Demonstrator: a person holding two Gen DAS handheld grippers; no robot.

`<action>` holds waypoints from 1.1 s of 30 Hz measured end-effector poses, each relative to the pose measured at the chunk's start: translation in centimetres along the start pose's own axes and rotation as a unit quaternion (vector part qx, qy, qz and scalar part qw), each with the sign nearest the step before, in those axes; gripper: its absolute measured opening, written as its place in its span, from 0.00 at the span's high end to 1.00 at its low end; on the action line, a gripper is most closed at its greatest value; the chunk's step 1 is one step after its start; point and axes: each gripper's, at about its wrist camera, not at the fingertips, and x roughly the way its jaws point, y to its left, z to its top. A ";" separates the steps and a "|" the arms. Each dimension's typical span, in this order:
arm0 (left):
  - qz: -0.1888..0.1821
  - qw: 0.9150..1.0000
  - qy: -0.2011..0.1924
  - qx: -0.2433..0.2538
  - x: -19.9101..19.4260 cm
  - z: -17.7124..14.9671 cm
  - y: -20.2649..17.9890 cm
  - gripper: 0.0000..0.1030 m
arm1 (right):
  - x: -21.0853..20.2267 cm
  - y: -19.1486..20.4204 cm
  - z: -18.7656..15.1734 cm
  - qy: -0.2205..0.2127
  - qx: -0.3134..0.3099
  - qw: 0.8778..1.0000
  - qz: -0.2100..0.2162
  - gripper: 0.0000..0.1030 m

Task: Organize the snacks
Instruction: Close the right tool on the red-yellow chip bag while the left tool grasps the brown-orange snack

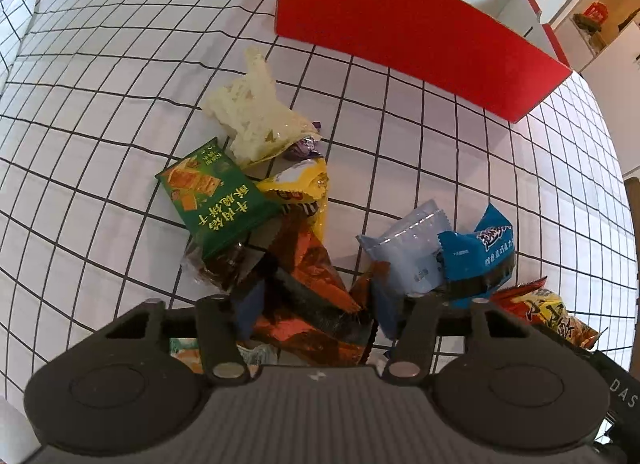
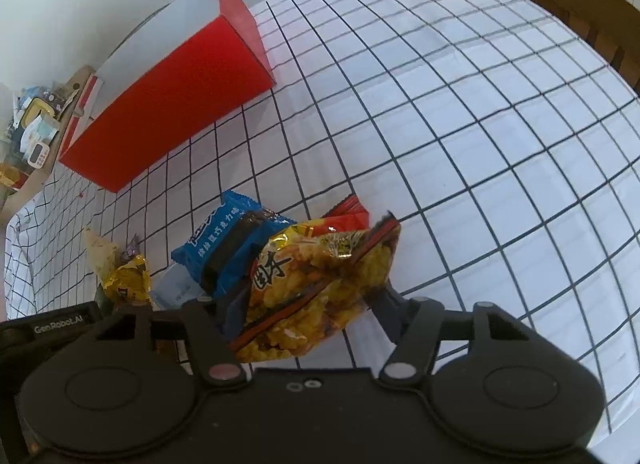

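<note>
Snacks [image 1: 296, 183] heaped loose on the checked tablecloth [image 1: 120, 63], mid-table, short of the red box [image 1: 400, 35] standing toward the far edge; none visibly in the box yet.

Left gripper [image 1: 316, 298] half closed, pinching the orange foil packet [image 1: 308, 264] at the near end of the heap, as far as shows. Right gripper [image 2: 306, 302] likewise half closed, nipping the crumpled yellow packet [image 2: 316, 276] across its middle, beside the blue packet [image 2: 232, 248].

Step in hand, by judgement: securing one packet per gripper before carrying to the box.

- Check each pinch before lifting: foil slippery, air-filled, apt to squirt out sideways.
- Squeeze enough to hold, not enough to crush the contents or burst a seam.
- Lift straight up first. Green packet [image 1: 216, 199] overlapping the orange one's far end, pale blue packet [image 1: 408, 248] close by the left tool's outer finger; likely to drag along otherwise.
- Raise one hand slightly ahead of the other to avoid a clash, both tools being close together over the same heap.
- Clear the box's near wall before releasing, and drop from low.
</note>
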 end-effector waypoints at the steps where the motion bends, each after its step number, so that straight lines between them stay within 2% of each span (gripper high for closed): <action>1: 0.000 1.000 -0.002 -0.003 -0.1 0.0 0.2 0.51 | -0.2 0.1 0.0 -0.004 -0.004 1.000 -0.001 0.43; 8: -0.014 1.000 -0.009 -0.013 -1.1 -0.3 1.0 0.57 | -1.9 0.3 -0.6 -0.028 -0.028 0.999 0.005 0.50; 15: -0.031 0.999 -0.019 -0.018 -3.6 -0.9 1.6 0.64 | -4.4 0.6 -1.3 -0.053 -0.045 0.997 0.015 0.51; 20: -0.036 0.999 -0.036 -0.005 -5.1 -1.3 1.8 0.69 | -6.0 1.0 -1.5 -0.066 -0.060 0.996 0.021 0.52; 22: -0.038 0.999 -0.033 -0.007 -5.3 -1.4 2.0 0.75 | -6.4 1.1 -1.5 -0.070 -0.062 0.995 0.024 0.52; 26: -0.043 0.998 -0.040 0.000 -6.2 -1.4 2.0 0.79 | -7.2 1.7 -1.6 -0.075 -0.075 0.994 0.032 0.52; 27: -0.046 0.998 -0.045 0.004 -6.6 -1.3 1.9 0.90 | -7.4 2.0 -1.4 -0.077 -0.081 0.993 0.033 0.52; 28: -0.047 0.998 -0.048 0.008 -6.8 -1.3 1.8 0.92 | -7.6 2.2 -1.3 -0.080 -0.087 0.992 0.034 0.52; 33: -0.050 0.997 -0.063 0.021 -7.7 -1.1 1.5 0.97 | -8.5 3.2 -0.7 -0.096 -0.108 0.989 0.037 0.52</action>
